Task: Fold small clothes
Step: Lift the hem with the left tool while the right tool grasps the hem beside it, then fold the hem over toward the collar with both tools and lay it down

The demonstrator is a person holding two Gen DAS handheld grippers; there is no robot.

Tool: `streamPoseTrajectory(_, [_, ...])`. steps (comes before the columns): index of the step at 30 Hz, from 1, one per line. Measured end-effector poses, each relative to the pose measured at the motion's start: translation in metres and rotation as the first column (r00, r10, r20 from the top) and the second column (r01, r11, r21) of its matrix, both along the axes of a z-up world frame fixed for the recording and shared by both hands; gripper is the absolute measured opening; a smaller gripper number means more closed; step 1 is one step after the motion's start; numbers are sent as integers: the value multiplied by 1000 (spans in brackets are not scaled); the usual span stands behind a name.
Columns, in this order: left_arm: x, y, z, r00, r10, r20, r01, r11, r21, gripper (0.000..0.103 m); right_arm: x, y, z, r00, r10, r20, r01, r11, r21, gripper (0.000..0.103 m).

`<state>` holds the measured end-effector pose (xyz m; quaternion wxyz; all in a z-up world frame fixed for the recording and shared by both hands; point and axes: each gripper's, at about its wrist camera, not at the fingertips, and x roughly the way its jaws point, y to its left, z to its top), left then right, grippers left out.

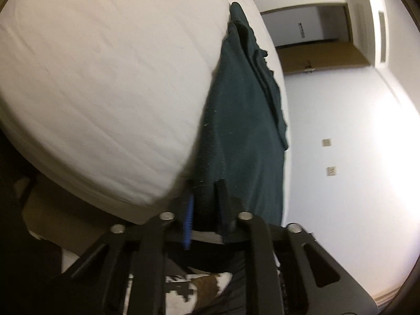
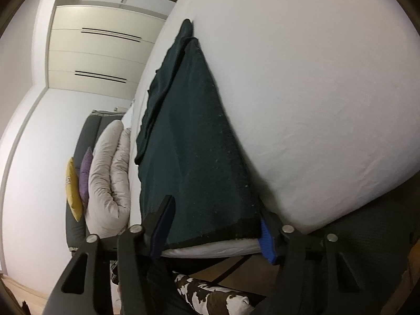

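A dark green garment point(image 1: 241, 120) lies flat on a white bed point(image 1: 105, 78), near its edge. The left gripper point(image 1: 206, 191) pinches the garment's near hem. The right gripper point(image 2: 215, 218) stands spread, straddling the hem point(image 2: 210, 232) without pressing it.

Note for you, operator: dark green garment point(image 2: 199, 141) matt knit cloth, lint-specked. Bed sheet point(image 2: 315, 92) smooth white cotton-like fabric. Your left gripper point(image 1: 206, 191) matt black plastic, bright metal pins.
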<state>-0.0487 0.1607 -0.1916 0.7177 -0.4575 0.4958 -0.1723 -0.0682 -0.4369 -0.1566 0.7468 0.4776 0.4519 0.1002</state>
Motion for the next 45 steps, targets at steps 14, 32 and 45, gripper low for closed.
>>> streamPoseTrajectory(14, [-6, -7, 9, 998, -35, 46, 28, 990, 139, 4, 2, 0, -3, 999, 38, -38, -40, 998, -50, 16])
streamPoseTrajectory(32, [-5, 4, 43, 988, 28, 150, -36, 998, 52, 4, 6, 29, 61, 989, 27, 143, -16, 997, -76, 8])
streamPoseTrajectory(45, [5, 24, 75, 976, 121, 182, -106, 990, -93, 4, 12, 28, 79, 978, -40, 204, 42, 999, -7, 8])
